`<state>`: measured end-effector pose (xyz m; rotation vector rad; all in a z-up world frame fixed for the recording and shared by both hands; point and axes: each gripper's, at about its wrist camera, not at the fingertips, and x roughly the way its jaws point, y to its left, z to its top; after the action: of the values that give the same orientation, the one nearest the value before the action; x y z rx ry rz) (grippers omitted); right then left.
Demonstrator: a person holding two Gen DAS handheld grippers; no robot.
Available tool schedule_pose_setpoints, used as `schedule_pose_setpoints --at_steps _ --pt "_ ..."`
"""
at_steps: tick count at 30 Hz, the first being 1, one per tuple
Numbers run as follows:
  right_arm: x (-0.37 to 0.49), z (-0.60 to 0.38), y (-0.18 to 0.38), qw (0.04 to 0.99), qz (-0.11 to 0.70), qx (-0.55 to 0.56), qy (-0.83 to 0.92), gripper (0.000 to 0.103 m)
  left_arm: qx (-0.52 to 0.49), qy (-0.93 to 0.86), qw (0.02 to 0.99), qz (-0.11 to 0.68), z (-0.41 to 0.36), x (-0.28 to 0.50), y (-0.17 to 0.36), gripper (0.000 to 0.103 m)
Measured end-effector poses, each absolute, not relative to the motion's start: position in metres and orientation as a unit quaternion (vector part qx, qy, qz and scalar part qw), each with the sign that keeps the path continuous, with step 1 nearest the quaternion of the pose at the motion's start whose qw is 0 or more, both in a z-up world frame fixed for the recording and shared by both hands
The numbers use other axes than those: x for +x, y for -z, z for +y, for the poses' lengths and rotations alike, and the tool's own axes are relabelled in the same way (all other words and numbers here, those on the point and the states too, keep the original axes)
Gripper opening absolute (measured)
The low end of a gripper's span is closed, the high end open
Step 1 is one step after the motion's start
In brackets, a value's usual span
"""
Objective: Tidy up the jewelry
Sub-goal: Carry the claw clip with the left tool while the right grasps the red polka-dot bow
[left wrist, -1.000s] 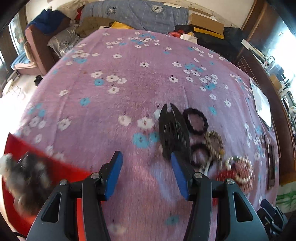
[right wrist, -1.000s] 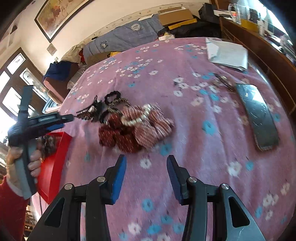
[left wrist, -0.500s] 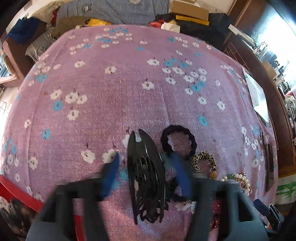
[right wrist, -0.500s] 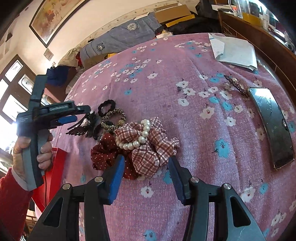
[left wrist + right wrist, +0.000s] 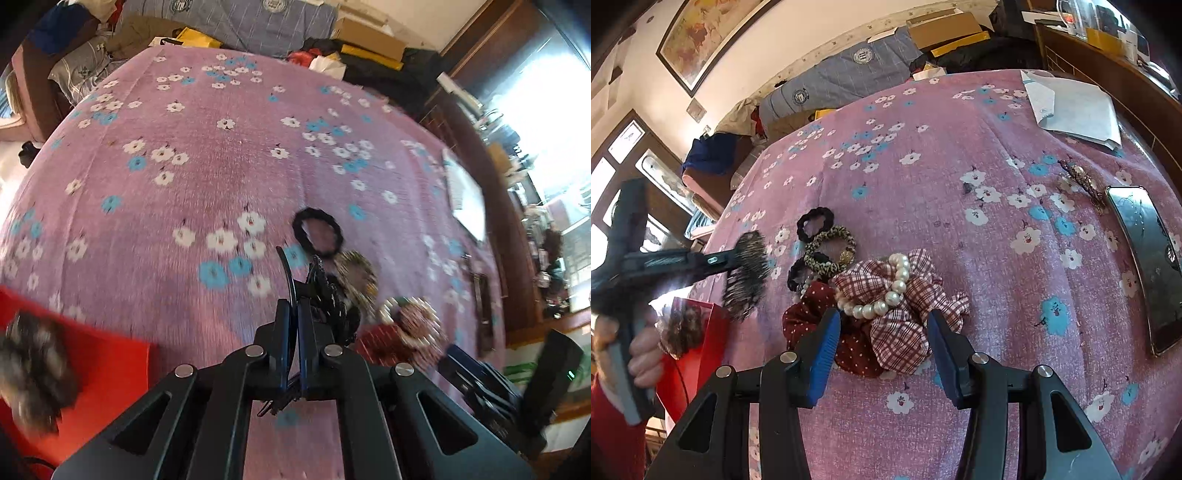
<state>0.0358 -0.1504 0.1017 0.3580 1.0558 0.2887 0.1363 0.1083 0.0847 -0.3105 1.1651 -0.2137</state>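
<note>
Holding a black hair comb clip (image 5: 746, 275) clear of the counter (image 5: 960, 192), your left claw (image 5: 293, 314) has just snapped closed on it; the clip's curved, toothed plastic sticks out past the blue pads. Below it sits a red tray (image 5: 698, 354) with what may be a dark furry item, too blurred to name. The counter wears a nubby purple cloth printed with white and blue flowers. Your right claw (image 5: 882, 332) stands half open and grips nothing, its pads flanking a soft heap: a checked fabric scrunchie (image 5: 905, 317), a red dotted scrunchie (image 5: 809, 317) and a round-beaded pearl bracelet (image 5: 886, 291) draped over them. Just beyond lie a leopard-print hair tie (image 5: 831, 247) and a black ruffled hair tie (image 5: 814, 223). Well to the right rest a glossy phone (image 5: 1148, 266), a small brooch-like clip (image 5: 1082, 181) and white paper (image 5: 1075, 107).
</note>
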Motion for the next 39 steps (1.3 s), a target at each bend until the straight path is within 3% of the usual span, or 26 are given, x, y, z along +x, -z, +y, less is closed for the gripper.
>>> schedule_pose_setpoints --at_steps 7,16,17,18,20,22,30,39 --pt "0.013 -0.127 -0.104 0.82 0.505 0.172 -0.207 0.053 -0.176 0.108 0.823 0.529 0.118 0.07 -0.099 0.003" --pt "0.035 -0.064 -0.086 0.841 0.5 0.064 -0.196 0.053 -0.208 0.075 0.823 0.523 0.136 0.019 -0.101 0.003" --pt "0.038 -0.06 -0.081 0.842 0.504 0.049 -0.186 0.051 -0.21 0.07 0.825 0.52 0.138 0.014 -0.103 0.003" --pt "0.039 -0.058 -0.076 0.844 0.505 0.037 -0.176 0.035 -0.21 0.066 0.827 0.518 0.14 0.011 -0.106 0.003" --pt "0.04 -0.062 -0.073 0.843 0.511 0.03 -0.166 0.011 -0.213 0.059 0.831 0.511 0.145 0.002 -0.112 0.003" --pt "0.037 -0.07 -0.079 0.842 0.509 0.054 -0.17 0.007 -0.22 0.049 0.836 0.501 0.155 -0.011 -0.122 0.003" --pt "0.003 -0.084 -0.136 0.852 0.475 0.087 -0.204 0.005 -0.243 0.0 0.848 0.47 0.212 -0.061 -0.147 0.004" --pt "-0.031 -0.034 -0.195 0.847 0.445 0.103 -0.272 0.006 -0.269 -0.089 0.839 0.465 0.308 -0.108 -0.135 0.004"
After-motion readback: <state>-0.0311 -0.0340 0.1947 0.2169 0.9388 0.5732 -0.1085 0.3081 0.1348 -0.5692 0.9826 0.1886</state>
